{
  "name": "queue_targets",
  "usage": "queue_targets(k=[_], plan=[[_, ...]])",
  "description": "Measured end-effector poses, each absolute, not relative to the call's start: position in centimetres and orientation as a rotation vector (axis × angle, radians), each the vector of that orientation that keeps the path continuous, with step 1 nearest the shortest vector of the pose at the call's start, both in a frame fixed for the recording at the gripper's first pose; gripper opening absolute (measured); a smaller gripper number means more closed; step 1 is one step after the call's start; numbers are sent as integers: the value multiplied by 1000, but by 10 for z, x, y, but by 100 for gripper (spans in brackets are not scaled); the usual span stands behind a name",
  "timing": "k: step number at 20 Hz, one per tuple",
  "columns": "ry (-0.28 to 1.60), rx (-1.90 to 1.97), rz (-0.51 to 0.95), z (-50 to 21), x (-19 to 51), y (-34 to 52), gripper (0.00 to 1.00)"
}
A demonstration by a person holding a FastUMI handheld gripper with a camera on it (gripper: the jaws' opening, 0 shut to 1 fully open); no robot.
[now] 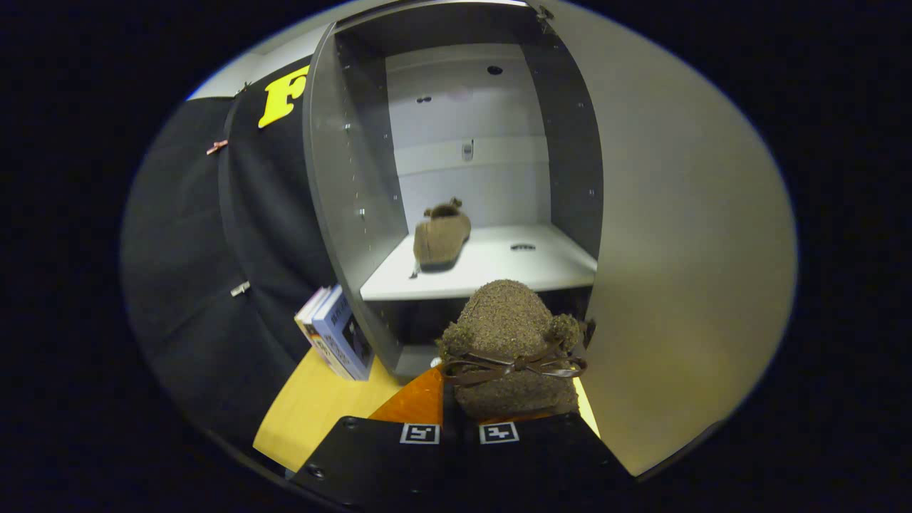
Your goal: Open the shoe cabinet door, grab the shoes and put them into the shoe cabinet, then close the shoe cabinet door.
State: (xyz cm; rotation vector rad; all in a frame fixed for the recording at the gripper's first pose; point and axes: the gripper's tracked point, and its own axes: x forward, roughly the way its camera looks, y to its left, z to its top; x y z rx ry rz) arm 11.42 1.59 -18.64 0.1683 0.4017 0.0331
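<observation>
Gripper view shows the tongs [459, 432] clenched on a fuzzy brown shoe [509, 349] with a bow, held just before the open shoe cabinet [342, 178]. A second shoe [440, 239] lies on the cabinet shelf [527, 267] beyond. The door [684, 249] stands open at right; books [335, 331] lean on the bench [313, 406].

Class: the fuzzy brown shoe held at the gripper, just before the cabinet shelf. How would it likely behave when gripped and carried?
The held shoe looks soft and fuzzy, so it probably squashes under the jaws rather than slipping. With no stiff sole visible, it seems light. Its bow could snag. The gripper appears shut on it.
</observation>
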Motion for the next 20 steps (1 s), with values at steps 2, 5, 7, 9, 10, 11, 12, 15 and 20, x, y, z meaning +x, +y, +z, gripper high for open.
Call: queue_targets(k=[2,5,7,9,10,11,12,15,20], plan=[[358,163,24,-157,133,13,6],[314,146,5,-124,177,5,6],[339,142,-4,-118,211,0,6],[363,166,-9,-118,247,-6,6],[370,174,-19,-119,263,-12,6],[384,180,-25,-124,280,-17,6],[395,174,-33,-128,296,-20,6],[419,139,-64,-145,339,-27,6],[439,87,-86,-176,390,-36,6]])
